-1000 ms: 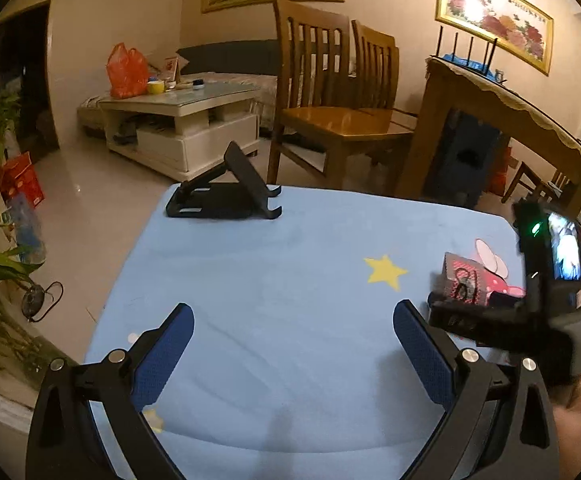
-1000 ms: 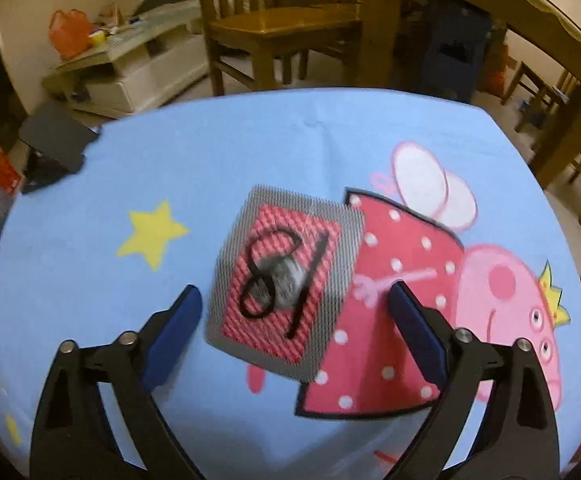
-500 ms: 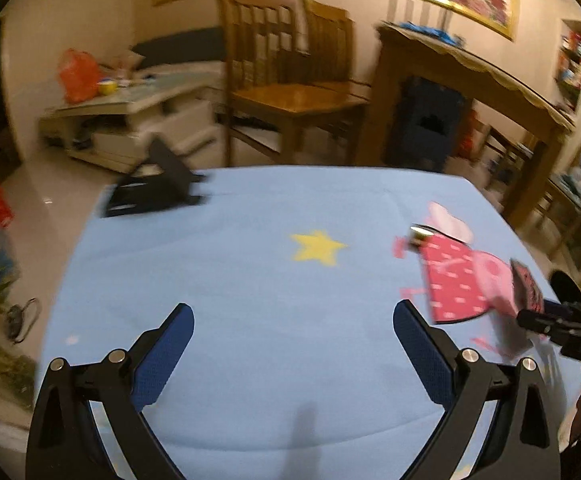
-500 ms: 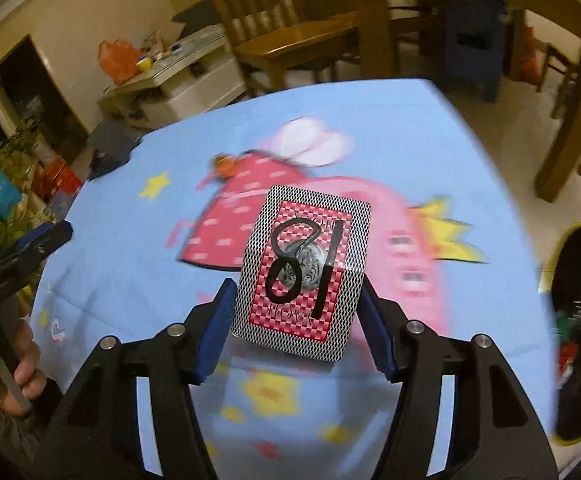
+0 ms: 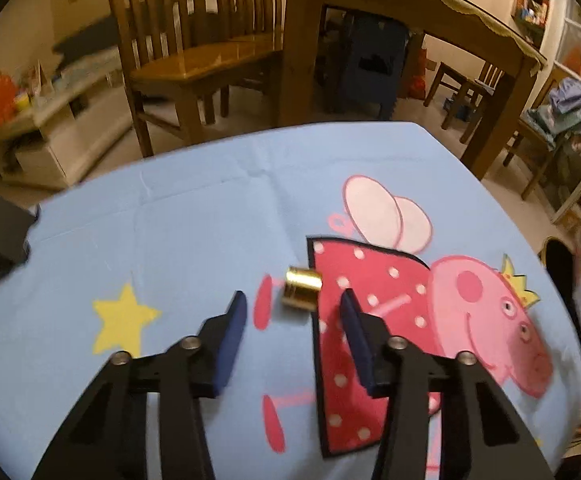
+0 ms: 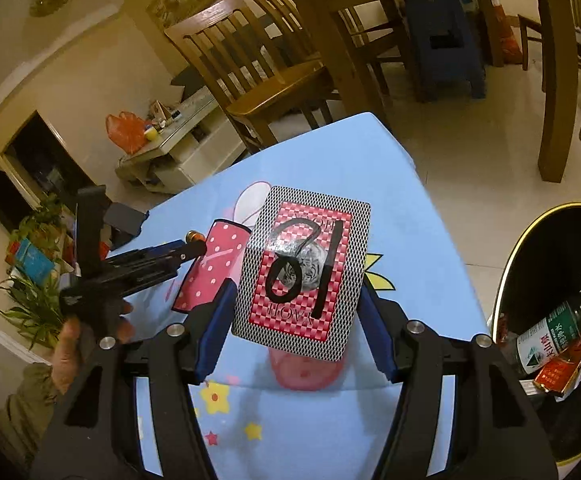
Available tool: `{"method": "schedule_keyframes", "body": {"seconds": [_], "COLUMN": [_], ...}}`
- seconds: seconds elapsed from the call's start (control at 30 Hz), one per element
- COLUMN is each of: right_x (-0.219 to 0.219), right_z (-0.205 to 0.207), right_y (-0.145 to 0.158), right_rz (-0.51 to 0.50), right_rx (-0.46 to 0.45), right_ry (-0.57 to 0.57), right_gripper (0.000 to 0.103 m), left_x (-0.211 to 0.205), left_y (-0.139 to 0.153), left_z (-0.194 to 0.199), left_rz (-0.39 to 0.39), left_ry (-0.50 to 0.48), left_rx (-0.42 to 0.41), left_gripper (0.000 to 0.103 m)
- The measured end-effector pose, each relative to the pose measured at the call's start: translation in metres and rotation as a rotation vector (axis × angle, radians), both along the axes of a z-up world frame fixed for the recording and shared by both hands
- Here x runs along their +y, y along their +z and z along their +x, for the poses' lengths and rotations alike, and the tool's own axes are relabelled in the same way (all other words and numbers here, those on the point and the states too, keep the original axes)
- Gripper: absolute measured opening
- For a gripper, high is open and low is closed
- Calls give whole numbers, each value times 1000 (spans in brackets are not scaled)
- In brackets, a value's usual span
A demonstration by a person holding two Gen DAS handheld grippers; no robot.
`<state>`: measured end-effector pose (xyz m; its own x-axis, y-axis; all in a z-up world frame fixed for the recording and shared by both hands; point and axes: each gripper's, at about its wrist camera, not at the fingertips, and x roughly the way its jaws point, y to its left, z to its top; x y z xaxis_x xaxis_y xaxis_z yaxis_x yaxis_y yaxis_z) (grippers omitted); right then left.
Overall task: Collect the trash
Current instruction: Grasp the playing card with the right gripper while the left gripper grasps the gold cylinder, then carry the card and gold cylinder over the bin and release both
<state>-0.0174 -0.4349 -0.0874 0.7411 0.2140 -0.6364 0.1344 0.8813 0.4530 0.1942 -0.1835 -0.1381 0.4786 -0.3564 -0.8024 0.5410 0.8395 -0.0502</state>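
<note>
My right gripper has its fingers clamped on the card box, held above the bench edge. It looks light and stiff, gripped across its sides. My left gripper, fingers half open and empty, frames the gold cap lying on the bench; small, hard, likely slippery. The bin already holds a bottle and a red packet.

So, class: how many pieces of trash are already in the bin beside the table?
2 can be seen in the bin: a green-labelled bottle and a red packet beside it. More may lie hidden deeper down.
</note>
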Motion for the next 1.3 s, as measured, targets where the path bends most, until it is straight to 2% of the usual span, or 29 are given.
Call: {"method": "schedule_keyframes", "body": {"seconds": [0.03,0.1,0.23,0.4,0.53,0.6,0.8,1.0,1.3], "right_x": [-2,-3,-7,-1,10,21,41,51,60], "right_z": [-1,2,-3,1,6,9,10,-1,-21], "right_y": [1,3,10,8,4,1,-12,-13,-3], "right_rz": [6,25,14,-36,-124,-218,-329,-373,-466], "right_rx": [-1,-9,-33,-18,14,44,88,81,62], "right_ry": [-2,-6,-17,-28,-37,-44,-39,-41,-43], "right_gripper": [60,60,60,60,60,60,60,60,60], "left_x": [-2,-4,2,21,28,26,7,-7,-16], "left_y": [-1,-1,2,17,23,25,31,39,44], "left_z": [0,2,-8,-48,-86,-103,-139,-161,-172], "left_rz": [14,16,11,-18,-16,-9,15,16,28], "left_ry": [-9,-25,-13,69,166,187,142,119,124], "left_rx": [-16,-19,-8,-27,-39,-39,-56,-62,-73], "left_gripper": [19,15,15,15,15,15,15,15,15]}}
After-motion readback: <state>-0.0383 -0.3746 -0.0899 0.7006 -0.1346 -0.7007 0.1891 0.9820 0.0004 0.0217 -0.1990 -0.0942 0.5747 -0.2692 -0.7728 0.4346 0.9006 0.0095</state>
